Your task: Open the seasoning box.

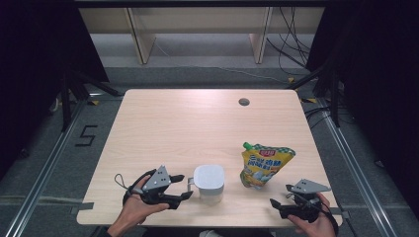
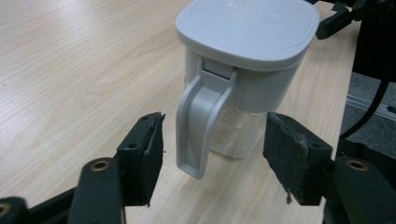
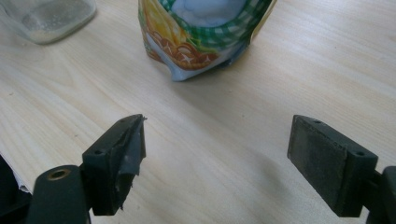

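A small clear pitcher (image 1: pixel 209 182) with a grey lid stands near the table's front edge, its grey handle (image 2: pixel 201 126) turned toward my left gripper (image 1: pixel 187 186). In the left gripper view that gripper (image 2: pixel 215 135) is open, with the handle between the jaws and neither pad touching it. A yellow spouted pouch (image 1: pixel 264 165) with a green cap stands to the right of the pitcher. My right gripper (image 1: pixel 280 195) rests in front of the pouch (image 3: pixel 201 37); it (image 3: pixel 217 144) is open, with bare wood between its pads. The pitcher's glass base (image 3: pixel 46 18) shows at the upper left of the right gripper view.
The light wooden table (image 1: pixel 188 123) has a round cable hole (image 1: pixel 243 102) near its far edge. Beyond it stand shelf legs and loose cables on the floor. Dark curtains flank both sides.
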